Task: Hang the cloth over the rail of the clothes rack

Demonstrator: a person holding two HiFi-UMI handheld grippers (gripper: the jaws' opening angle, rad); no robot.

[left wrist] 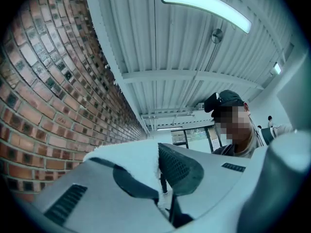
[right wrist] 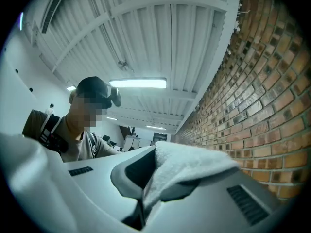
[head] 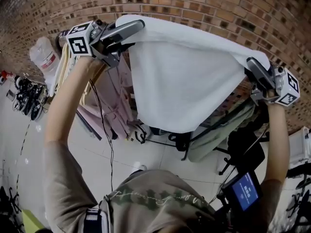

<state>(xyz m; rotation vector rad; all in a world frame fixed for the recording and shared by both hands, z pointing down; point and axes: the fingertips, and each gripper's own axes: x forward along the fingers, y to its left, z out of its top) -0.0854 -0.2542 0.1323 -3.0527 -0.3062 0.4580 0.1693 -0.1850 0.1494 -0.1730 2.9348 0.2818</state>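
Observation:
A white cloth [head: 180, 81] hangs spread between my two grippers, held high in front of the brick wall. My left gripper [head: 130, 27] is shut on its upper left corner; the cloth's edge [left wrist: 131, 157] shows pinched between the jaws in the left gripper view. My right gripper [head: 253, 67] is shut on the upper right corner, with the towel's fold [right wrist: 187, 161] bulging over one jaw in the right gripper view. The clothes rack [head: 160, 132] stands below and behind the cloth, mostly hidden by it; its rail does not show.
Pink and cream garments [head: 109, 96] hang at the rack's left, a green one [head: 214, 140] at its right. A plastic bag [head: 44, 57] and shoes [head: 26, 98] lie at far left. Black stands [head: 243, 157] and a lit screen [head: 245, 191] sit at lower right.

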